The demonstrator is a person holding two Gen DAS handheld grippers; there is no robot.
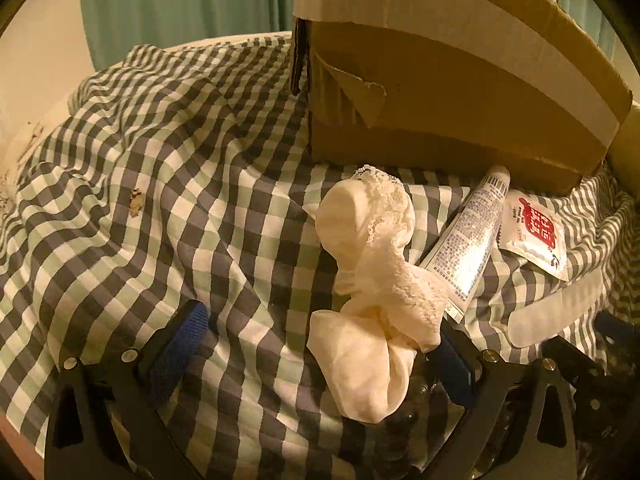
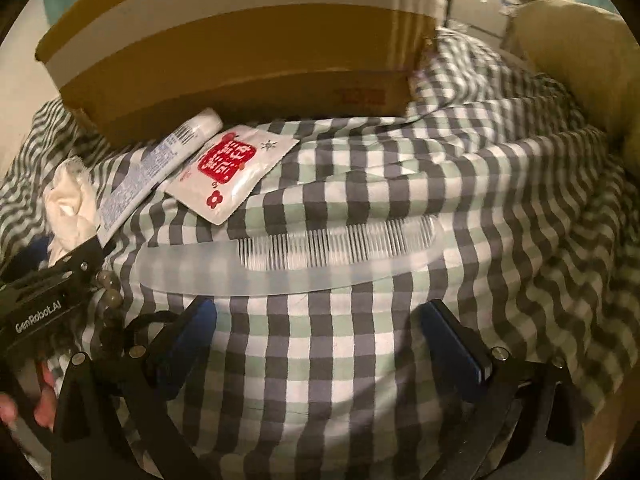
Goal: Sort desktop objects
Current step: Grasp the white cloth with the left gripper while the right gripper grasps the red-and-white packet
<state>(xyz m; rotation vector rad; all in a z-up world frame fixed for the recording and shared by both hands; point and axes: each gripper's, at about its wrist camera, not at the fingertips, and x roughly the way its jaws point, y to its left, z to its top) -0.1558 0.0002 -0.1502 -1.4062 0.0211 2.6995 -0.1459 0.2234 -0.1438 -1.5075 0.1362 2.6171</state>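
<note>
Down on the checked cloth (image 2: 360,340), the right gripper (image 2: 320,344) has its fingers spread wide and empty, with the comb (image 2: 288,264) lying just beyond, at twelve o'clock. Left gripper (image 1: 320,344) fingers are open too, a cream sock (image 1: 372,280) draped against the right one. Tube (image 1: 468,236) and sachet (image 1: 536,232) lie by the box (image 1: 460,120).

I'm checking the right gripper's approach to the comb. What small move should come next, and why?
Probably ease the right gripper forward and down until its fingers straddle the clear comb, then close. Its jaws stand wide open with only checked cloth between them, and the comb lies flat just beyond the fingertips, crosswise to the gripper's line, so the fingers may not yet reach it.
</note>
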